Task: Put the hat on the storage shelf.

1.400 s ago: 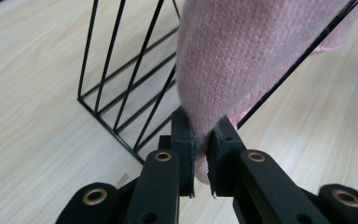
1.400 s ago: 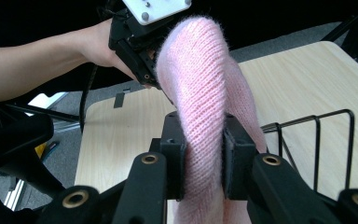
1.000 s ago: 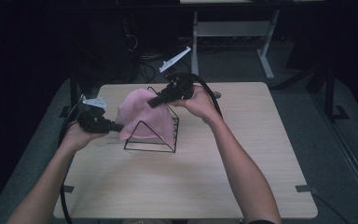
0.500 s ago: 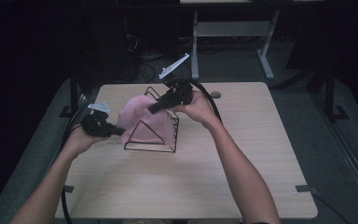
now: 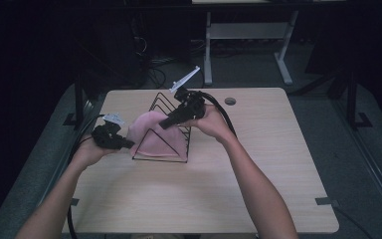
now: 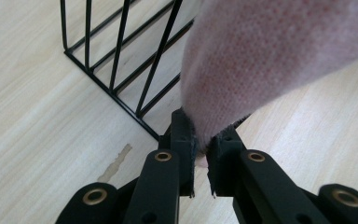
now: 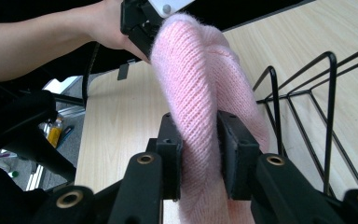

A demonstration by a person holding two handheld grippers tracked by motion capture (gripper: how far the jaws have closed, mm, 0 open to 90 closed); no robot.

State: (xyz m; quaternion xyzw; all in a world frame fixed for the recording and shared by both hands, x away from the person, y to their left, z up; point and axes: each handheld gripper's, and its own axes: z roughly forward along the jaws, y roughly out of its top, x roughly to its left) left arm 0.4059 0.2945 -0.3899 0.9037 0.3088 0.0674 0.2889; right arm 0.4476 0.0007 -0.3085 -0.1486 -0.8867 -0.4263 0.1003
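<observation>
— What's going on at the table (image 5: 258,199) from where you stand?

— The person has a pink knitted hat (image 5: 154,137) stretched between the two tools, draped over a black wire rack (image 5: 171,112) that stands on the light wood top, toward the far left part of it.

— Who's holding what?

— The left gripper (image 5: 128,144) has its two black jaws nearly together on the hat's edge (image 6: 205,140); in the left gripper view a fold of the pink knit is pinched between the pads, just above the tabletop and right beside the rack's bottom corner (image 6: 147,123). The right gripper (image 5: 165,124) comes in from above and behind the rack, jaws clamped on a thick bunch of the knit (image 7: 200,140); the wool bulges between its pads in the right gripper view.

— So both are closed on the hat?

— Gripping it, yes, both. The right one holds more material, so its jaws stand wider apart than the left's.

— Is the hat on the rack or off it?

— From the high view it lies against the rack's wires, with the front triangle of wire crossing in front of it. Whether it's actually threaded over a prong or only resting there, I can't quite tell; the room is dim.

— Anything else on the table?

— A round hole (image 5: 230,101) in the top near the far edge, well apart from the rack.
</observation>
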